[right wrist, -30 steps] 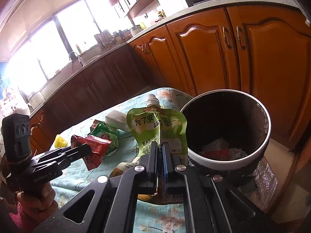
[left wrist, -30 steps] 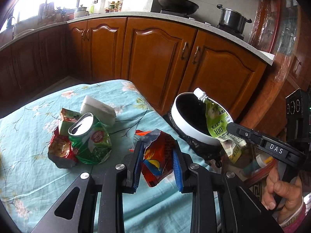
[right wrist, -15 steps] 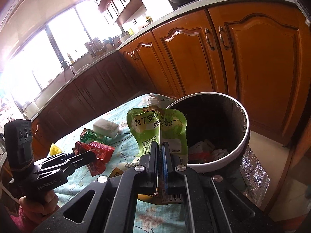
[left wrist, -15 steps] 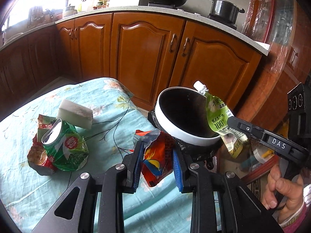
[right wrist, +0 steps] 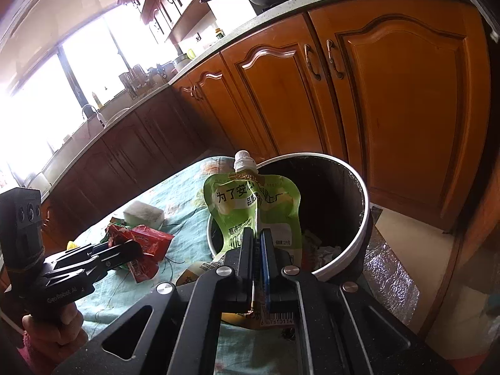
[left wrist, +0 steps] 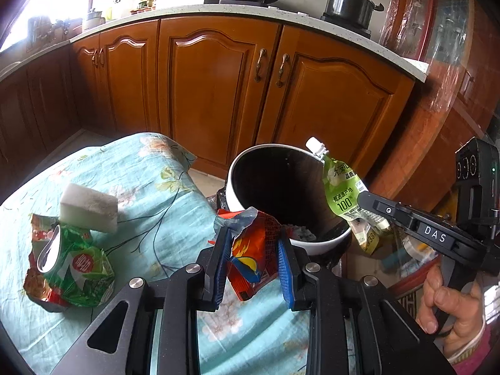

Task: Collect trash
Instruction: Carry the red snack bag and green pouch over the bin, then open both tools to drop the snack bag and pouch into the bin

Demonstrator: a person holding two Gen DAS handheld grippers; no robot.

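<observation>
My left gripper (left wrist: 252, 237) is shut on a crumpled red and orange snack wrapper (left wrist: 253, 250), held at the near rim of the white trash bin (left wrist: 237, 168). My right gripper (right wrist: 257, 234) is shut on a green spouted drink pouch (right wrist: 247, 200), which stands upright over the bin's near edge (right wrist: 359, 184). In the left wrist view the pouch (left wrist: 340, 187) hangs at the bin's right rim from the right gripper (left wrist: 368, 201). The right wrist view shows the left gripper (right wrist: 132, 247) holding the red wrapper (right wrist: 150, 240). Crumpled paper lies in the bin's bottom.
On the teal flowered tablecloth (left wrist: 150, 193) lie a crushed green can (left wrist: 75, 262), a red wrapper under it and a white sponge block (left wrist: 89, 207). Wooden kitchen cabinets (left wrist: 218, 87) stand behind the bin. A hand (left wrist: 450, 306) holds the right gripper's handle.
Both grippers have moved toward the bin with their loads. The bin now lies closer and more central in the left wrist view; the can and sponge have slid left.
</observation>
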